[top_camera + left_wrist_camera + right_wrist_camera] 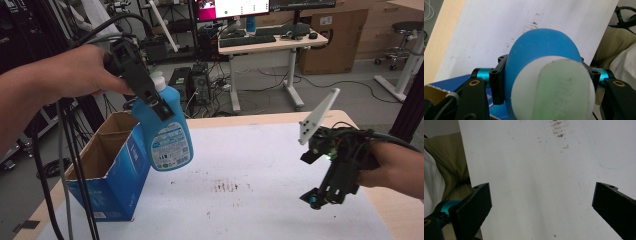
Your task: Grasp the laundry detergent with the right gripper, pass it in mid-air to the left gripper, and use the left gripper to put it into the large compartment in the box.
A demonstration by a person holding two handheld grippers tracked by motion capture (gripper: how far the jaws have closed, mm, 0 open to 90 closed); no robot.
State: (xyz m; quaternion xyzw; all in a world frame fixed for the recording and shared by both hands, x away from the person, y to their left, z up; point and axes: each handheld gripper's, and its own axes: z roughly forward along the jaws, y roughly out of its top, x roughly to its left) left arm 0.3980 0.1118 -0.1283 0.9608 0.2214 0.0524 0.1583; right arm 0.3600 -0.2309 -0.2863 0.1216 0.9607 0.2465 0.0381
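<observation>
A blue bottle point(167, 132) with a white cap and a printed label hangs in the air, tilted, beside the open top of a blue cardboard box point(114, 162). My left gripper point(150, 97) is shut on its upper body, jaws on either side. In the left gripper view the bottle point(541, 50) is seen from its white cap end, pinched between the black jaws. My right gripper point(320, 192) hovers low over the white table top point(260, 165) at the right, open, with nothing between its jaws point(541, 202).
The box stands at the table's left front, its top open. Dark smudges point(227, 186) mark the middle of the white surface. Cables hang at the left edge. Beyond the table stand a desk with monitors point(272, 42) and a cardboard carton point(332, 40).
</observation>
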